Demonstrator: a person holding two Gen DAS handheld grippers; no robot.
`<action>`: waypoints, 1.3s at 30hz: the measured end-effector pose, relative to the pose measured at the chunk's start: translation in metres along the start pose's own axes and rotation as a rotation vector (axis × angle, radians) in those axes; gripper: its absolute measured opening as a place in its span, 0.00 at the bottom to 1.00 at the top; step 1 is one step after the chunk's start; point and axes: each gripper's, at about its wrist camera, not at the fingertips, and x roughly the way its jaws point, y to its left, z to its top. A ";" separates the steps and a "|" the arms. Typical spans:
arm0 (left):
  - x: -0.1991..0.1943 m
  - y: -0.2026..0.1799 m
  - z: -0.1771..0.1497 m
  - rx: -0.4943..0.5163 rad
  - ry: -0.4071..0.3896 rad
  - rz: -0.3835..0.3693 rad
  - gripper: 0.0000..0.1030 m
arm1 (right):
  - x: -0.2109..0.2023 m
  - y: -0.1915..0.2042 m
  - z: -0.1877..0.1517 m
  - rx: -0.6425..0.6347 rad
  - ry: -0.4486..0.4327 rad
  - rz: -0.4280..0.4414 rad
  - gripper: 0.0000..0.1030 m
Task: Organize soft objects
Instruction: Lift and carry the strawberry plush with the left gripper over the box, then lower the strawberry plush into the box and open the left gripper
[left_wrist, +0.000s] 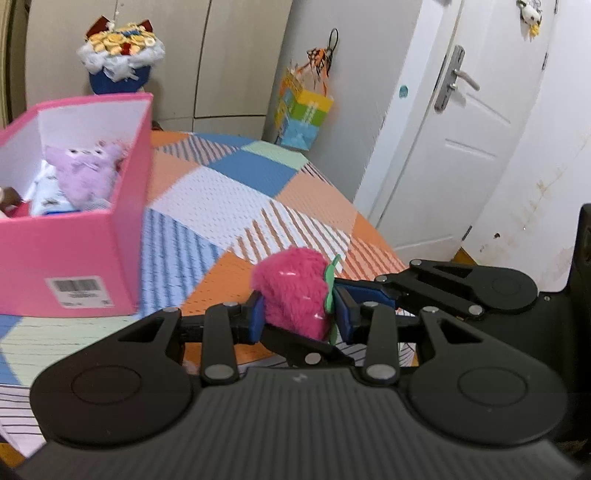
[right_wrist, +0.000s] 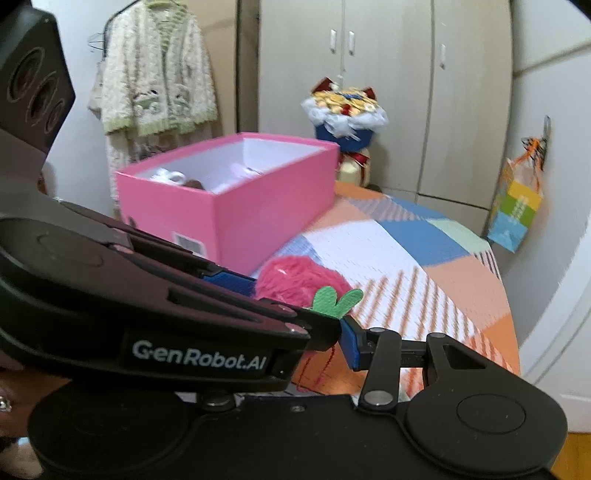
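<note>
Fluffy pink strawberry plush (left_wrist: 293, 291) with felt leaves, pinched between both grippers' jaws.

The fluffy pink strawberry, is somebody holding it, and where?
Yes. The left gripper squeezes the pink strawberry by its sides, near the green leaves. The right gripper also reaches the leafy end; whether it grips cannot be told.
</note>
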 end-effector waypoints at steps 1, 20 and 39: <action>-0.006 0.002 0.003 -0.001 0.000 0.000 0.35 | -0.003 0.003 0.004 -0.009 -0.002 0.012 0.50; -0.073 0.055 0.064 0.003 -0.112 0.090 0.35 | 0.006 0.048 0.097 -0.140 -0.140 0.112 0.57; -0.015 0.197 0.145 -0.236 -0.062 0.068 0.35 | 0.149 0.027 0.178 0.035 -0.013 0.282 0.59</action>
